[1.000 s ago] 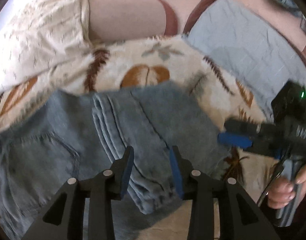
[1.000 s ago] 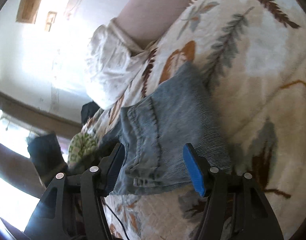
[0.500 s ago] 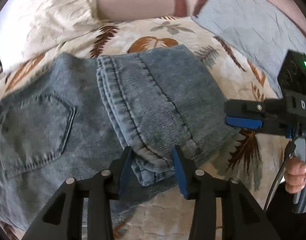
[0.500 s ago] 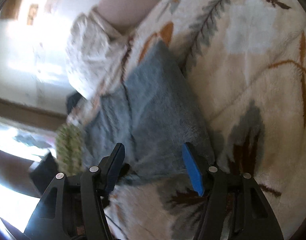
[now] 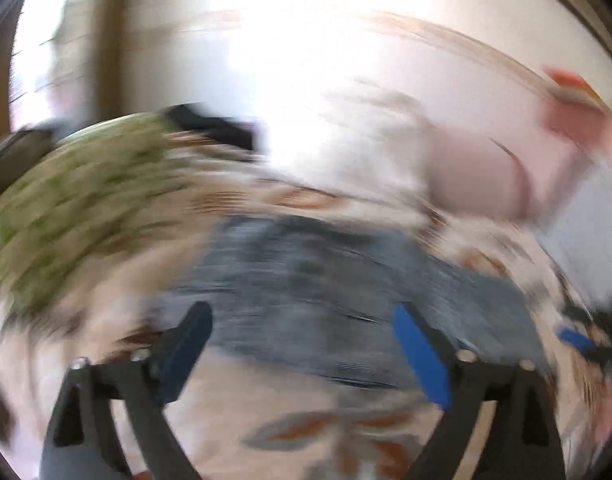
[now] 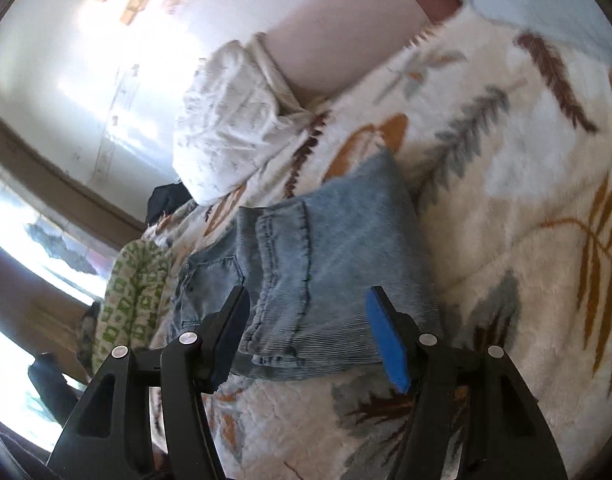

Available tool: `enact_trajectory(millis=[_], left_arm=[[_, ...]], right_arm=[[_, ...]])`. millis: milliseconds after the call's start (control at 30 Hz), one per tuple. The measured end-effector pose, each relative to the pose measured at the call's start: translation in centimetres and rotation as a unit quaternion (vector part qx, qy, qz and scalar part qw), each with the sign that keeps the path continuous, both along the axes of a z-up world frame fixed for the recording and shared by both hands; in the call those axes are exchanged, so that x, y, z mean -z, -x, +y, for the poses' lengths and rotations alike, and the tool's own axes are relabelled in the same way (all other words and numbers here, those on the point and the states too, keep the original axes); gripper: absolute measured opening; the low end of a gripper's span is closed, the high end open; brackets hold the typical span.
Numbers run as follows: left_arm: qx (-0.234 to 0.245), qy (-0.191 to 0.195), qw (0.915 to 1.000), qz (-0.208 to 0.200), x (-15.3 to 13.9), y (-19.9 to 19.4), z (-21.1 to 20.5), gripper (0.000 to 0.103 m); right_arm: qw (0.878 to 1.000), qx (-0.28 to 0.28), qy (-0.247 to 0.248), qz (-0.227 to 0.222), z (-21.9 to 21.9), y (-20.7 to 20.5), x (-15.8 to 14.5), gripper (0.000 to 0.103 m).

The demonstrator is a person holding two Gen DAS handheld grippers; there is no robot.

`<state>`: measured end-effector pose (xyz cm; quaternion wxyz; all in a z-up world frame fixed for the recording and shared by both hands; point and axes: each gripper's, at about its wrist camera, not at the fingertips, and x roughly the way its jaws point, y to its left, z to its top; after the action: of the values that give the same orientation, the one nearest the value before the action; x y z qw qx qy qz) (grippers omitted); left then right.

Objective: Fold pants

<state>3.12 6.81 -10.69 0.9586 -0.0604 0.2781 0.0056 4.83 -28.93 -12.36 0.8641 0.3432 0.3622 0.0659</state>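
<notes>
The light blue jeans (image 6: 325, 256) lie folded on the leaf-patterned blanket (image 6: 525, 184). In the right wrist view the leg ends are laid over the seat part, with a back pocket (image 6: 210, 280) showing at the left. My right gripper (image 6: 309, 332) is open and empty, just in front of the folded jeans' near edge. The left wrist view is heavily blurred by motion. There the jeans (image 5: 325, 288) show as a grey-blue patch ahead. My left gripper (image 5: 302, 344) is open wide and empty, held back from the jeans.
A white patterned pillow (image 6: 234, 128) and a pink bolster (image 6: 345, 40) lie at the head of the bed. A green-patterned cloth (image 6: 134, 300) lies left of the jeans. A pale blue quilted cover (image 5: 597, 232) lies at the right.
My left gripper has let go of the jeans' leg ends, opened wide and swung up and away fast. My right gripper stays open and has shifted slightly near the jeans.
</notes>
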Motion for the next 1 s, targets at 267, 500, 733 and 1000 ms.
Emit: enact_trajectory(millis=[267, 500, 733, 1000], left_arm=[[-0.194, 0.049, 0.9789, 0.042, 1.8, -2.6, 9.3, 0.103], [-0.163, 0.069, 0.9796, 0.095, 3.2, -6.9, 10.4, 0.103], [-0.077, 0.077, 0.9861, 0.126, 5.8, -9.8, 9.8, 0.102], [0.017, 0.101, 0.9855, 0.135, 7.8, -10.4, 9.6, 0.080]], right_arm=[[0.989, -0.096, 0.113, 0.000, 9.6, -3.9, -3.9, 0.062], [0.956, -0.250, 0.154, 0.022, 23.4, -14.1, -8.7, 0.072], [0.922, -0.326, 0.193, 0.080, 34.0, -23.0, -7.2, 0.073], [0.888, -0.357, 0.233, 0.173, 40.2, -30.0, -1.0, 0.073]])
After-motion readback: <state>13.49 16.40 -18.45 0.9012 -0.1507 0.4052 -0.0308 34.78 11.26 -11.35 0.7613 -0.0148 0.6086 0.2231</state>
